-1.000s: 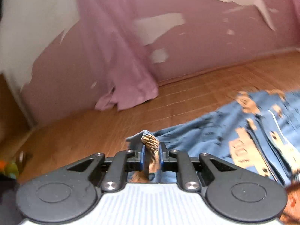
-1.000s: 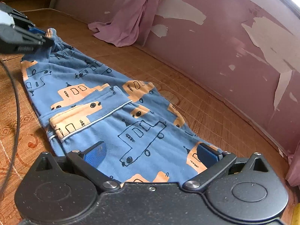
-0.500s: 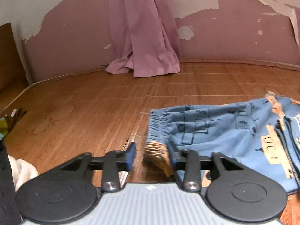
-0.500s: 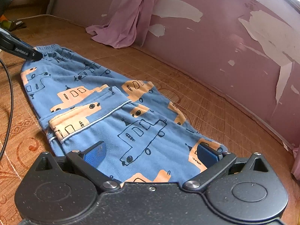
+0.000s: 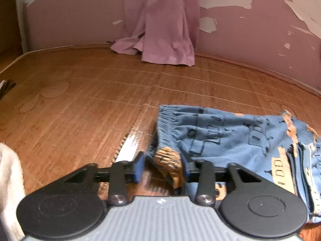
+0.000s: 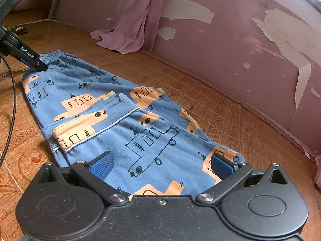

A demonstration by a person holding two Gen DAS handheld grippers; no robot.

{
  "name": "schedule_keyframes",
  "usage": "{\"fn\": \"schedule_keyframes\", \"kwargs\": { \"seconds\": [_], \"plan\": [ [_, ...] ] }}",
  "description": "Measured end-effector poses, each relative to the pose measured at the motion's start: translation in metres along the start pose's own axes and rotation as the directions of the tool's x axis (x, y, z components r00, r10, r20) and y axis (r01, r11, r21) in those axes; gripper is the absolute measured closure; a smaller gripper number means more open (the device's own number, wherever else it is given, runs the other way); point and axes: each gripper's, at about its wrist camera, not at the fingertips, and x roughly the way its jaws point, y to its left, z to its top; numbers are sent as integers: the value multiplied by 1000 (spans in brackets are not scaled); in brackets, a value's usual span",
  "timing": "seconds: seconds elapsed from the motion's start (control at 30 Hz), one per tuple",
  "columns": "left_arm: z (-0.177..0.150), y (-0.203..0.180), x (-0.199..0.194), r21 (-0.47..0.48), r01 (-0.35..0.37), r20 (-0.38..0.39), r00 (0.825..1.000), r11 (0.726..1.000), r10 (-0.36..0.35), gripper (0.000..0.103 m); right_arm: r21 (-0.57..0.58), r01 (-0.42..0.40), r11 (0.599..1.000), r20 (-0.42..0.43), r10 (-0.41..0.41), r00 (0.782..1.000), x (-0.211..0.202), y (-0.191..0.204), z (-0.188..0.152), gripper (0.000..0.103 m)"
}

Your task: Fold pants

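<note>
Right gripper, jaws wide, low over the hem end of the pants (blue, orange vehicle print), which lie folded lengthwise on the woven mat. Left gripper, jaws apart, straddles the waistband corner without clamping it. Beyond the pants, a pink curtain hangs against the peeling wall.

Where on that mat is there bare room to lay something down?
The widest bare stretch of mat runs from the pants' waistband out to the pink curtain. A narrower strip lies between the pants and the wall. Crowded: around the left tool and the white cloth.
</note>
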Motion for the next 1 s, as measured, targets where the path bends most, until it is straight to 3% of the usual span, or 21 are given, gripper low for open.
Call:
{"fn": "schedule_keyframes", "kwargs": {
  "seconds": [0.2,0.33,0.5,0.77,1.0],
  "plan": [
    [1,-7,-1,27,-17,-2,1000,999,17,70,17,-2,1000,5,2,1000,-1,-1,-1,1],
    [2,-12,-5,52,-29,14,1000,998,28,79,20,-2,1000,7,2,1000,-1,-1,-1,1],
    [6,-17,-13,57,-44,38,998,997,42,81,22,-4,1000,8,4,1000,0,-1,-2,1],
    [16,-40,-49,124,-54,165,986,991,33,82,34,-4,999,9,4,1000,-1,-1,-2,1],
    [25,-83,-78,238,-16,253,966,971,-46,83,42,-12,999,14,11,1000,-1,-3,-2,1]
  ]
}}
